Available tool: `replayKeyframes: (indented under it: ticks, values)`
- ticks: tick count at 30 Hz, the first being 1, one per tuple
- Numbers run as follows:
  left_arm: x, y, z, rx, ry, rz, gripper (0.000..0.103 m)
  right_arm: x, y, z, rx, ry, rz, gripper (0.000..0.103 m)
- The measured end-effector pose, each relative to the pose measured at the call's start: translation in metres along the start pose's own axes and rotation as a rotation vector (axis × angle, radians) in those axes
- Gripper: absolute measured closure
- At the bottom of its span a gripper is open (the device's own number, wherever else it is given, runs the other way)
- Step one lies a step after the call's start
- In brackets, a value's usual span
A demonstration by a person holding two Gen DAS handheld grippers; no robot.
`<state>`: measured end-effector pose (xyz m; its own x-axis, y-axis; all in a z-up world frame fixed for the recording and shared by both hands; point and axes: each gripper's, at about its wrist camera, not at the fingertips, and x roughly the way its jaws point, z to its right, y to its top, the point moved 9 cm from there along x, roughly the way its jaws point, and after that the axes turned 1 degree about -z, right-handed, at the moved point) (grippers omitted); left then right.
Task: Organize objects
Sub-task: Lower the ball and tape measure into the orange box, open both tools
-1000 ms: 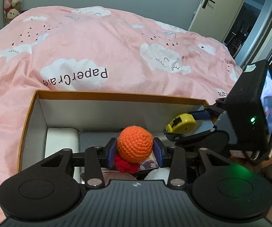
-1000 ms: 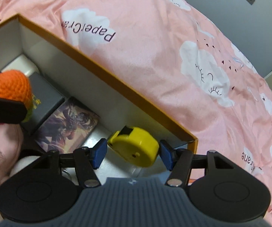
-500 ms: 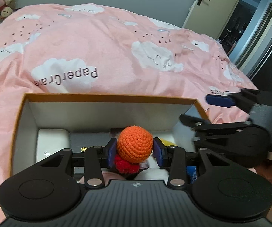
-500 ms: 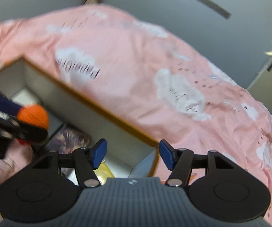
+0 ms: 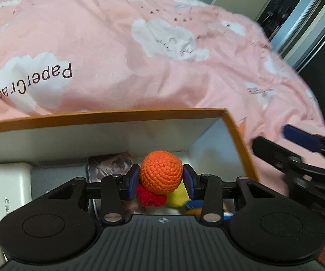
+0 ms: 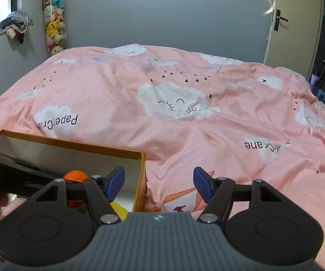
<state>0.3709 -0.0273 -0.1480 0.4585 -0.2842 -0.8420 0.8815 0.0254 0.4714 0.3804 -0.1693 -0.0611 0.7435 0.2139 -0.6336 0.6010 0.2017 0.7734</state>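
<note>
Currently: left tool (image 5: pixel 160 181) clamped on orange ball (image 5: pixel 161 171), directly above box (image 5: pixel 108 118) interior, right end, over yellow tape measure (image 5: pixel 179 195). Right tool (image 6: pixel 159 184) empty, jaws opening, beyond box's right wall above bed (image 6: pixel 185 90). Left hand nearer; drop lies straight down.

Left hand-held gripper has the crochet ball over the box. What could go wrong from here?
1. The orange crochet ball is round and soft; released from above, it might bounce or roll off the yellow tape measure beneath it.
2. The right hand-held gripper, empty with jaws opening, sits beside the box's orange rim; it could clip that rim or the left hand-held gripper.
</note>
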Motion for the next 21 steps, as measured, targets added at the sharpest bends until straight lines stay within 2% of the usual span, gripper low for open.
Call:
replayKeyframes:
  ticks: [3,8,12,14,16,19,21]
  values:
    - [0.012,0.001,-0.001,0.037,0.084,-0.004,0.057,0.0,-0.004,0.002,0.019,0.016,0.002,0.034]
    - [0.015,0.004,-0.001,0.014,0.07,-0.009,0.053,0.005,-0.009,0.002,0.031,0.039,-0.002,0.034]
    - [0.008,0.006,0.001,0.048,0.115,0.018,0.053,0.005,-0.012,0.006,0.041,0.041,0.001,0.034]
    - [0.005,0.006,0.003,0.063,0.12,0.027,0.07,0.005,-0.013,0.009,0.054,0.044,0.001,0.034]
    - [0.007,0.006,0.002,0.059,0.12,0.029,0.073,0.006,-0.014,0.01,0.063,0.047,-0.001,0.034]
    - [0.018,0.005,-0.001,0.038,0.122,-0.002,0.087,0.006,-0.016,0.009,0.063,0.053,0.0,0.034]
    - [0.024,0.002,-0.003,-0.005,0.089,-0.029,0.087,0.005,-0.016,0.008,0.058,0.056,0.004,0.034]
